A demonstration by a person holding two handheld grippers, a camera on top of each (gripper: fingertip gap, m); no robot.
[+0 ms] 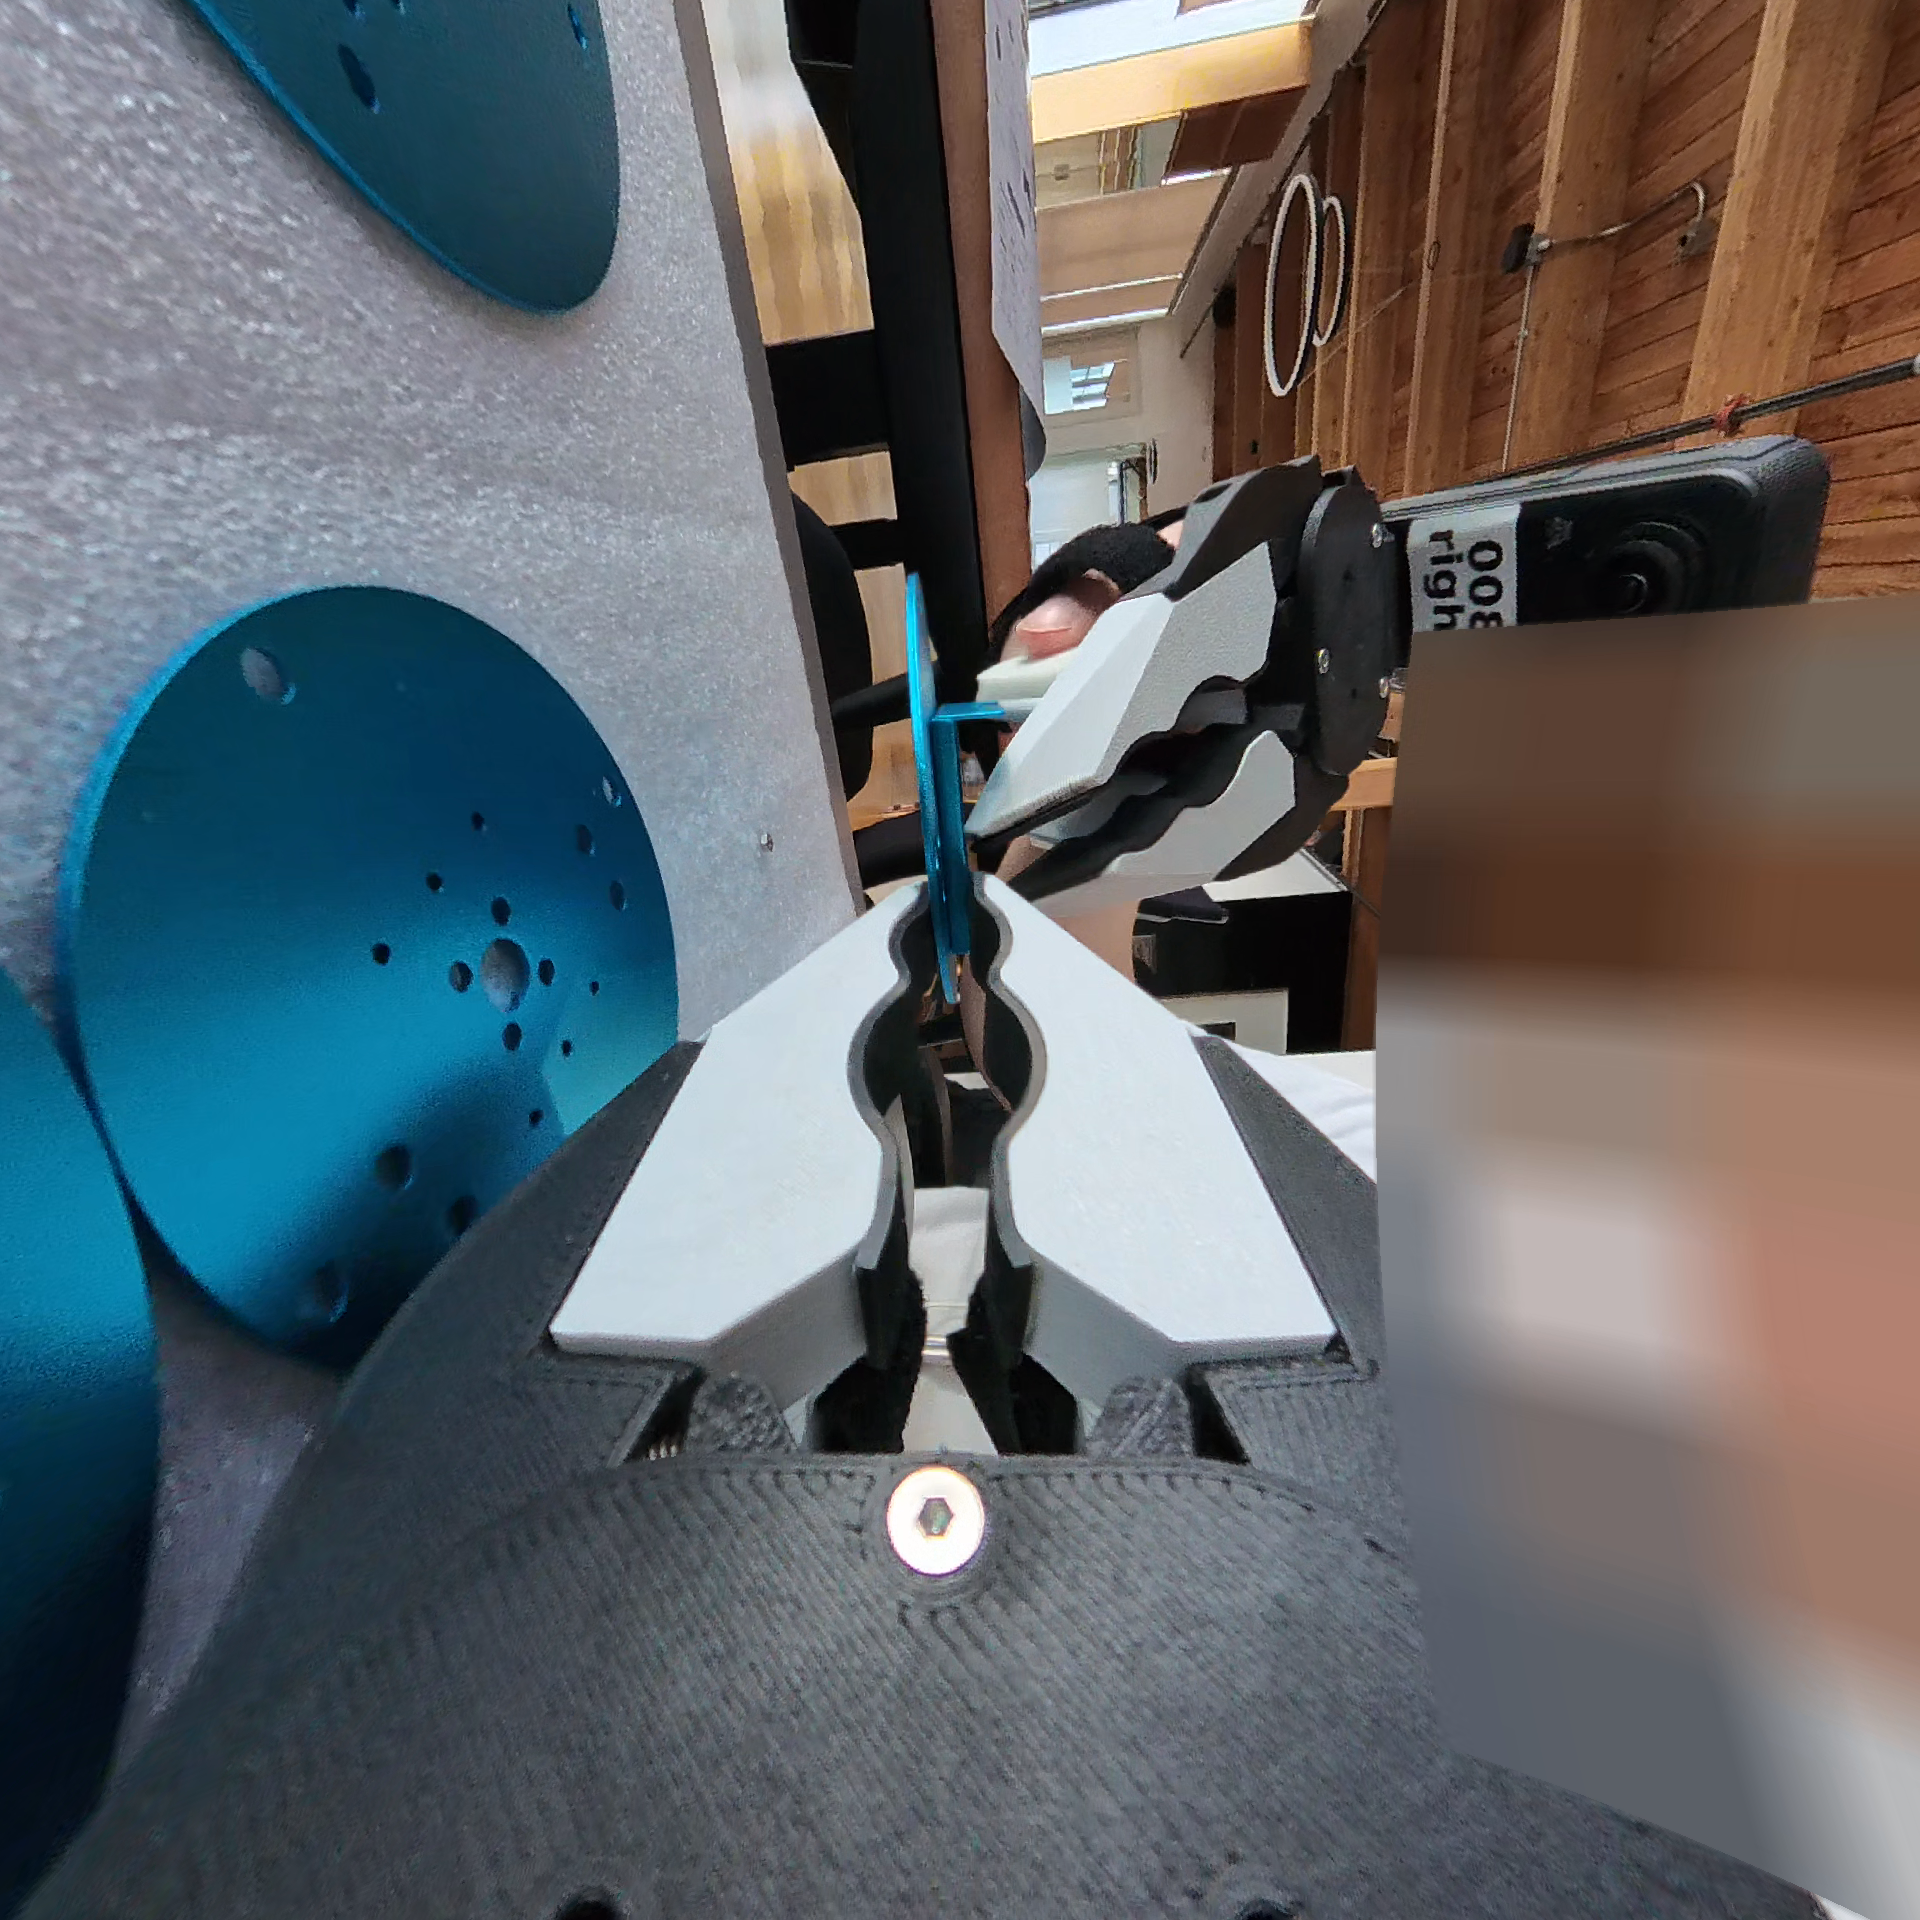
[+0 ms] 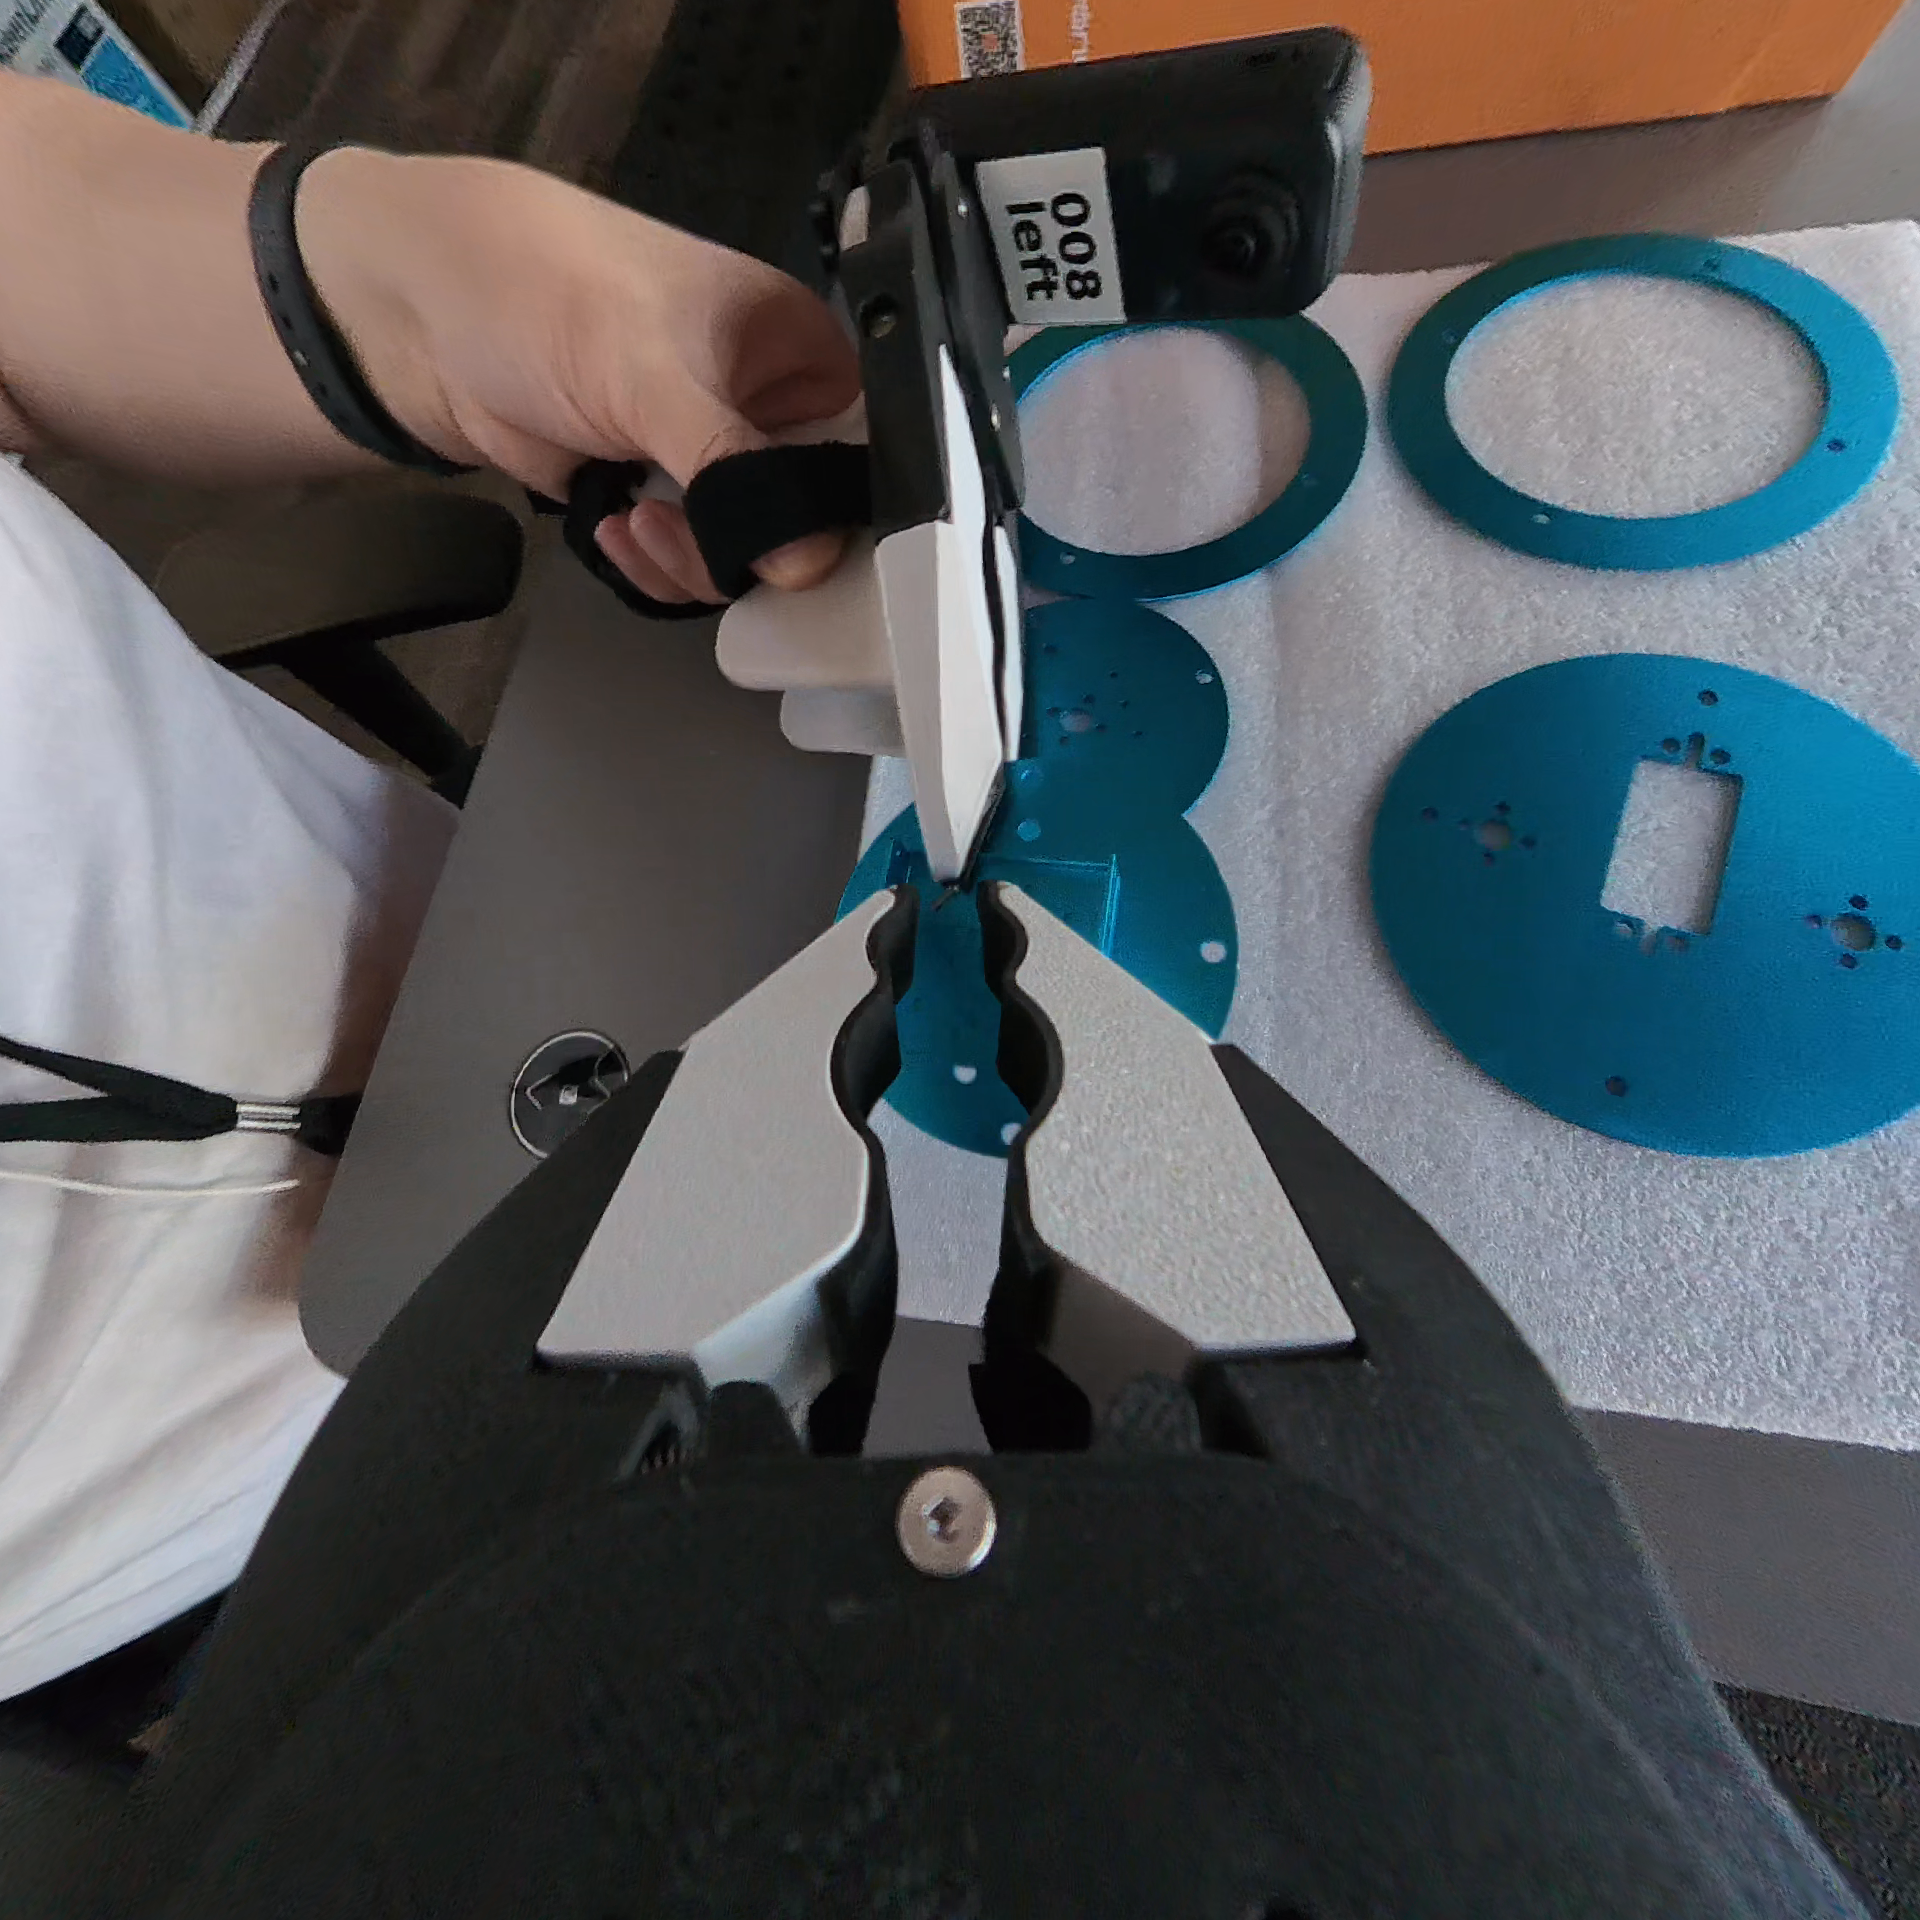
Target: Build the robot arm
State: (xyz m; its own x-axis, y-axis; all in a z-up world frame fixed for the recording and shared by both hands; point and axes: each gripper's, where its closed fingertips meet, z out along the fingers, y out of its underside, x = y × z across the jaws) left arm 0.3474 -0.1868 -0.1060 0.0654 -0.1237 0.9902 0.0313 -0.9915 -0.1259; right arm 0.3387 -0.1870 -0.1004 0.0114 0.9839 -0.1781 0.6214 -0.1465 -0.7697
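My left gripper point(image 1: 948, 914) is shut on the near edge of a thin blue round plate point(image 1: 932, 748), which I see edge-on and lifted off the foam. A small blue bracket point(image 1: 966, 712) stands out from the plate's face. In the right wrist view the same plate point(image 2: 1091, 1018) faces me with the bracket point(image 2: 1070, 894) on it, and the left gripper point(image 2: 975, 857) reaches down onto it. My right gripper point(image 2: 948, 896) has its jaws almost together, tips at the plate's face beside the bracket. A tiny dark speck sits between the tips. The right gripper also shows in the left wrist view point(image 1: 987, 847).
A white foam sheet point(image 2: 1455, 1247) on a grey table point(image 2: 623, 831) carries two blue rings point(image 2: 1642, 405) point(image 2: 1195, 457), a blue disc with a rectangular cut-out point(image 2: 1662, 904) and a drilled blue disc point(image 1: 364, 966). An orange box point(image 2: 1455, 62) stands behind. A person in white point(image 2: 156, 935) sits at the left. The tips of both grippers are at nearly the same place.
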